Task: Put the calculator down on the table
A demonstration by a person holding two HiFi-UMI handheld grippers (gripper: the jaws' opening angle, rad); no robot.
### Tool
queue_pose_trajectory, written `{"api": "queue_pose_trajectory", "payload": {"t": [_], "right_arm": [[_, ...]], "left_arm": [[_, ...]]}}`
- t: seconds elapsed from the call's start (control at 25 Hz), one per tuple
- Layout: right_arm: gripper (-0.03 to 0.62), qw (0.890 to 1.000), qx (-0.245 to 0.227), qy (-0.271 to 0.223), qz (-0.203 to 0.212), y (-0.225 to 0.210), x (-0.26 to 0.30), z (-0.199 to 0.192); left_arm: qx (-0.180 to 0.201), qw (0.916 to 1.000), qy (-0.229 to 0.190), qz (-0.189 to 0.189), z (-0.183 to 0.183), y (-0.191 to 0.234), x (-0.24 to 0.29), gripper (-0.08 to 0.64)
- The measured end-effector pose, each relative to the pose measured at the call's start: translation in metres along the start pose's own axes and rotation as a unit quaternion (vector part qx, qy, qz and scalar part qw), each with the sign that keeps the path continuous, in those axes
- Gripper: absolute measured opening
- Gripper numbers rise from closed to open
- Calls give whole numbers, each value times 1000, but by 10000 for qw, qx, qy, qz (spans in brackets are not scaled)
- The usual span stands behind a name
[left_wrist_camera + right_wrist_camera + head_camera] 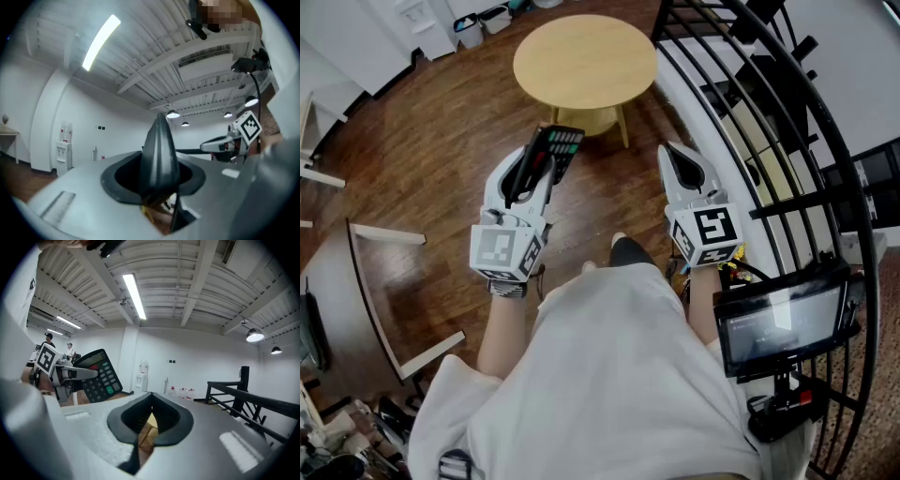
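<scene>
A: Calculator (561, 148) — looks like what?

B: Slim and black, with grey number keys, one green key, one red key and a display at the far end. Seen edge-on in the left gripper view, upright like a blade.

A: On the table (586, 61) already?

B: No. Up in the air just short of the round wooden table's near edge, over the wooden floor (441, 169).

A: Held how?

B: Clamped between the two pads of the left gripper (534, 167), set partway apart and pressing on its lower part. Keyed face turned toward the right gripper (682, 167).

A: And that one?

B: Closed tight, with nothing between the pads. Hovers by the table's near-right side, well apart from the calculator.

A: Pose of the two?

B: Both aimed roughly level toward the table — marker cubes (502, 248) at the rear, bare forearms (502, 328) stretched forward behind them.
</scene>
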State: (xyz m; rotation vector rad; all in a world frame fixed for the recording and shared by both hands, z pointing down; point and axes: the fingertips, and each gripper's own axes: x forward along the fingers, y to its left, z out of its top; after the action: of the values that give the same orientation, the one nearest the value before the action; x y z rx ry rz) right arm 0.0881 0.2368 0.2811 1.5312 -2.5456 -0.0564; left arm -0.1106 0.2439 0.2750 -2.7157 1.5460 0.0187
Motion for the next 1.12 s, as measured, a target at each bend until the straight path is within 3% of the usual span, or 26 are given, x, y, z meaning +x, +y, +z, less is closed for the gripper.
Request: {"api": "queue_pose_trajectory", "payload": {"t": [0.48, 0.8, 1.12], "right_arm": [[2, 9998, 191, 65, 6, -7, 16, -7], [2, 9995, 286, 49, 105, -39, 86, -8], [2, 9987, 418, 151, 264, -115, 153, 12]], "left_arm": [[86, 9999, 91, 12, -3, 5, 7, 161], [191, 9997, 146, 92, -11, 45, 64, 161], [167, 9992, 269, 238, 9, 63, 154, 161]]}}
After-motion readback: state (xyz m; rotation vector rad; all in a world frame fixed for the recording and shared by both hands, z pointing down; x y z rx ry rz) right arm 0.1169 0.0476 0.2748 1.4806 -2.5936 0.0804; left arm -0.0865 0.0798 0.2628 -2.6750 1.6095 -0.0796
